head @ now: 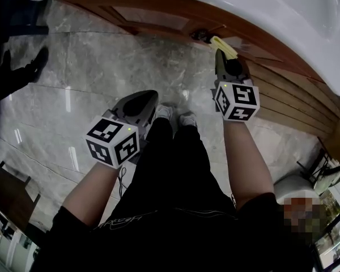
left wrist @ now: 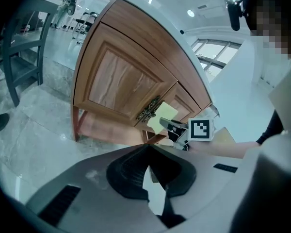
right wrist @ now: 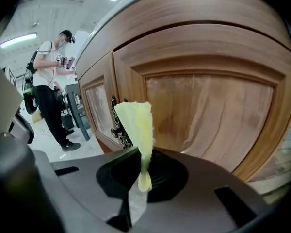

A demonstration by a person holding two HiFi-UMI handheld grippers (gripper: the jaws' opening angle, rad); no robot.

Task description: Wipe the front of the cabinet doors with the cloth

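cloth point(right wrist: 135, 125) in right tongs point(right wrist: 142, 177), before cabinet doors point(right wrist: 211, 98)

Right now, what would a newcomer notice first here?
The yellow cloth, pinched upright in the right gripper right in front of the wooden cabinet doors. Next, the ornate metal handles where the doors meet, just behind the cloth. The left gripper hangs empty over the marble floor.

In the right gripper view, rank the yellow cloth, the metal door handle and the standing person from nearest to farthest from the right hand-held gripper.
1. Yellow cloth: pinched in the shut right hand-held gripper.
2. Metal door handle: behind the cloth, on the cabinet door.
3. Standing person: far back, at the left.
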